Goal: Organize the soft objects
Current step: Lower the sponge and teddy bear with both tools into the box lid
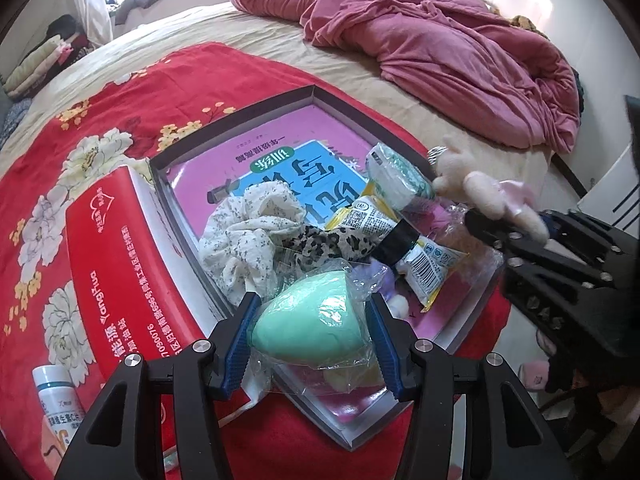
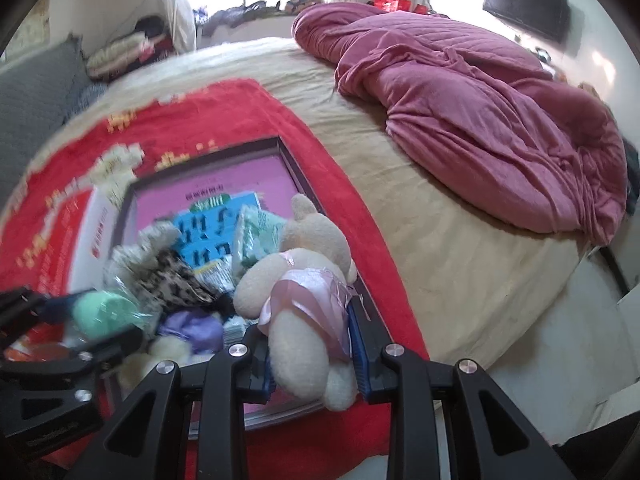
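My left gripper [image 1: 311, 305] is shut on a mint-green egg-shaped sponge [image 1: 304, 328] in clear wrap, and holds it over the near end of a shallow dark-rimmed box [image 1: 240, 120]. The box holds a pink book [image 1: 280, 144], a white floral scrunchie [image 1: 248, 224], a leopard scrunchie [image 1: 336, 244], snack packets [image 1: 424, 260] and a green tissue pack [image 1: 396, 180]. My right gripper [image 2: 304, 320] is shut on a cream plush bear [image 2: 304, 248] in a pink dress, above the box's right side. In the right wrist view the left gripper [image 2: 92, 320] and sponge [image 2: 100, 312] show blurred at the left.
A red tissue box [image 1: 120, 264] lies against the box's left side, with a white bottle [image 1: 56, 392] nearer me. Everything rests on a red floral blanket [image 1: 100, 128] on a beige bed. A pink quilt [image 1: 440, 48] is heaped at the far right. The bed's edge drops to the floor [image 2: 560, 320].
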Available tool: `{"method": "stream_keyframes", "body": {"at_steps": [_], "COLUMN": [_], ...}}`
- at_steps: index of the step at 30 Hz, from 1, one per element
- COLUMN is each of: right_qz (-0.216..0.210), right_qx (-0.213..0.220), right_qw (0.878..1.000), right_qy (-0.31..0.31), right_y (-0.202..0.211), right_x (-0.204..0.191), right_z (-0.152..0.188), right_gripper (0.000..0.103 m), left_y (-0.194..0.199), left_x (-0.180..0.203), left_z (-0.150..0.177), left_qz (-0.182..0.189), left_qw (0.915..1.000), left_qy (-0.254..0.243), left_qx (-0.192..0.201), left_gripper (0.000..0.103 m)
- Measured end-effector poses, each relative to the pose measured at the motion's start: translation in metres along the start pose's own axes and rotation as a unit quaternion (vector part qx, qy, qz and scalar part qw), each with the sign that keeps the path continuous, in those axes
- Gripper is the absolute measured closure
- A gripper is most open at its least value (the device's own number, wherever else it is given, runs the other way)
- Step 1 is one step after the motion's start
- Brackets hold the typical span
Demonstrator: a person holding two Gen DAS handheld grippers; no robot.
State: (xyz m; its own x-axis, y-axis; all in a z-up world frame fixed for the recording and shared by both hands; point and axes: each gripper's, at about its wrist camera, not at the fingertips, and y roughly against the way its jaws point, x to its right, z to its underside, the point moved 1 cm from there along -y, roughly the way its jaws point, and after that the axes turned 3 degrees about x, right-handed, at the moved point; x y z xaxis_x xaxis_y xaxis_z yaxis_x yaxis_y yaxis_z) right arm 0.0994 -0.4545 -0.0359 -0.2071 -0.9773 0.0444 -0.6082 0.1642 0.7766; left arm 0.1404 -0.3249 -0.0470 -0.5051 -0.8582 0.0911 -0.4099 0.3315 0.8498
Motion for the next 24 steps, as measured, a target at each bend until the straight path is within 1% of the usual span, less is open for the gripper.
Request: {"method": "stream_keyframes", "body": {"at_steps": [3, 6, 9, 12, 15, 20, 22, 24], "right_qz": [-0.001, 0.004, -0.014, -0.023, -0.044, -0.058, -0.065, -0.072], "right_qx": [-0.009, -0.001, 0.0, 0.004, 0.003, 0.012, 0.012, 0.013], "right_qw": [1.0, 1.0, 1.0, 1.0, 0.999, 0.998, 0.998, 0.997], "right_qy": [0.006, 0.019, 0.007, 0.01, -0.002, -0.005, -0.009, -0.013], "right_y": [-0.012, -0.015, -0.017, -0.017, -0.018, -0.013, -0.012, -0.01], "right_x": [-0.006, -0.01, -0.007, -0.007, -0.006, -0.008, -0.008, -0.008], "right_z": [0.002, 0.001, -0.001, -0.002, -0.004, -0.006, -0.006, -0.006], "right_gripper": [0.072, 0.071, 0.071, 0.071, 0.07, 0.062, 0.056, 0.054], "left_y": [-0.003, -0.004, -0.006, -0.006, -0.007, -0.007, -0.007, -0.006], "left_x": [0.0, 0.0, 0.0, 0.0, 0.0, 0.0, 0.0, -0.001], "left_z": [0.0, -0.001, -0.002, -0.002, -0.003, -0.003, -0.003, -0.003], "left_qz": [0.0, 0.0, 0.0, 0.001, 0.003, 0.005, 0.005, 0.004], "left_qw": [1.0, 1.0, 1.0, 1.0, 1.0, 1.0, 1.0, 1.0], "left_qy": [-0.003, -0.003, -0.004, -0.003, -0.002, -0.001, 0.0, 0.002], "left_qx": [-0.001, 0.001, 0.0, 0.001, 0.001, 0.001, 0.0, 0.0], "left_gripper": [0.047, 0.047, 0.047, 0.047, 0.047, 0.047, 0.047, 0.047]}}
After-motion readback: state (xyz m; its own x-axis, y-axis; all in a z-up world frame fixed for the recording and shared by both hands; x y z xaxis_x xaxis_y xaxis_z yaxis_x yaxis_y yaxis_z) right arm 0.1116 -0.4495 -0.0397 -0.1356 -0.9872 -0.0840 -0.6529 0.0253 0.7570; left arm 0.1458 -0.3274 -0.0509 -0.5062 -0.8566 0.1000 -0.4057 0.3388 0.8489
